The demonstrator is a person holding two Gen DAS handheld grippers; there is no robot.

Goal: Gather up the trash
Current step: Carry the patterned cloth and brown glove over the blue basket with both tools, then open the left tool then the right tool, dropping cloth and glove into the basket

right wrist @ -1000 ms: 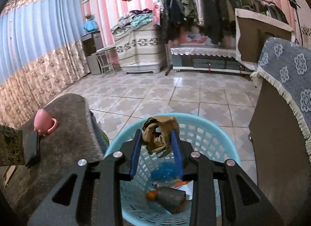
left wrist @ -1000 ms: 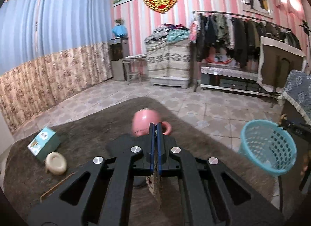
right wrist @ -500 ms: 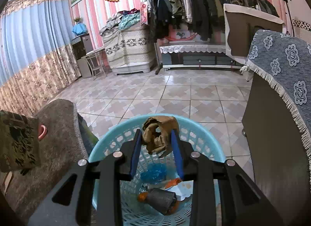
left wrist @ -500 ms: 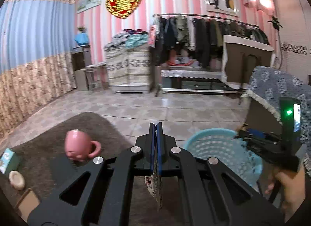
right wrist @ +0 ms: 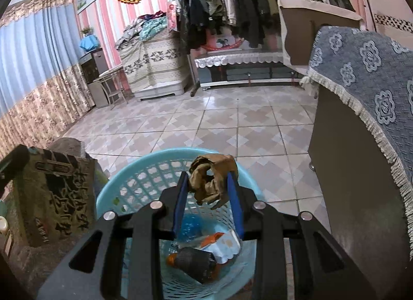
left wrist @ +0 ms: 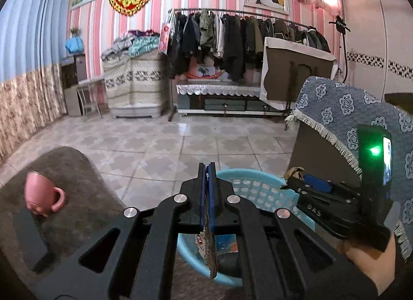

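My right gripper is shut on a crumpled brown paper wad and holds it above the light blue basket, which has trash in it. My left gripper is shut on a flat dark printed packet that hangs below the fingers over the near rim of the basket. The packet also shows in the right wrist view, at the left beside the basket. The right gripper shows in the left wrist view, over the basket's far right rim.
A pink cup lies on the grey-brown table at the left. A cabinet under a blue patterned cloth stands close to the basket's right. Tiled floor lies beyond, with a clothes rack at the wall.
My left gripper has swung right from the table and pink cup to over the basket, carrying the packet. My right gripper stays over the basket with the paper wad.
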